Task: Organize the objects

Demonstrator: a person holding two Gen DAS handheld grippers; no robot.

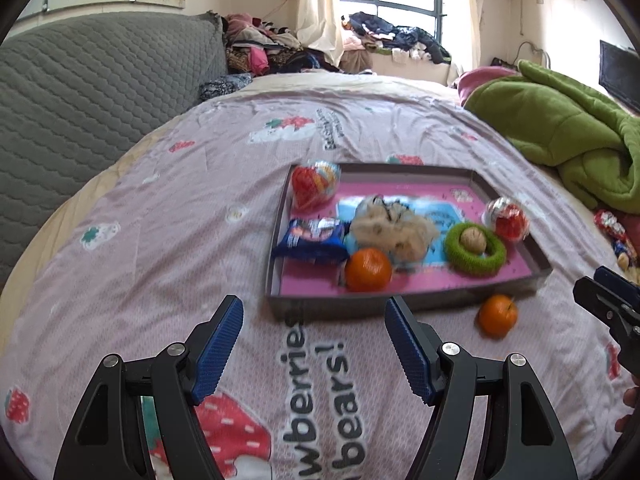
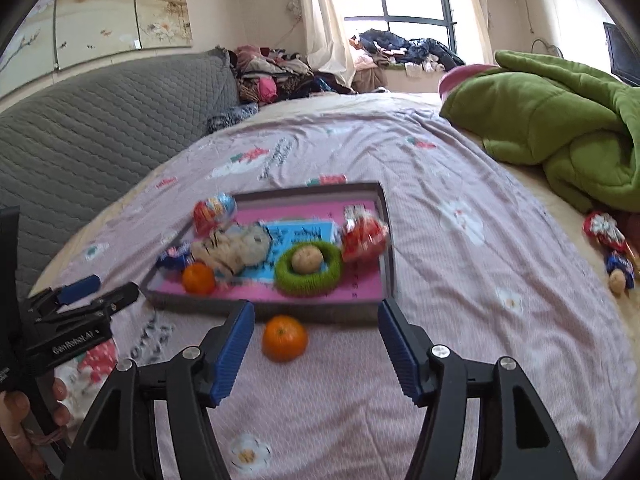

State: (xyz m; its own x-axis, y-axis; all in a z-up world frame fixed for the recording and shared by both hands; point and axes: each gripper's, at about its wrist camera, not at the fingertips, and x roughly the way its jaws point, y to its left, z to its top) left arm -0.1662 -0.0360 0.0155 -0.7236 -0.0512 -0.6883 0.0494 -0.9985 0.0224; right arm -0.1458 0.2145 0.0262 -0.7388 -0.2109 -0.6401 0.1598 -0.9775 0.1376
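A shallow grey tray with a pink floor lies on the bed. It holds an orange, a plush toy, a green ring with a walnut in it, a blue packet and two red-foil snacks. A second orange lies on the sheet in front of the tray. My left gripper is open and empty, short of the tray. My right gripper is open and empty, the loose orange just inside its left finger.
The pink strawberry-print sheet covers the bed. A green blanket is heaped at the right. Loose snacks and a walnut lie at the right edge. A grey padded headboard stands at left, with piled clothes behind.
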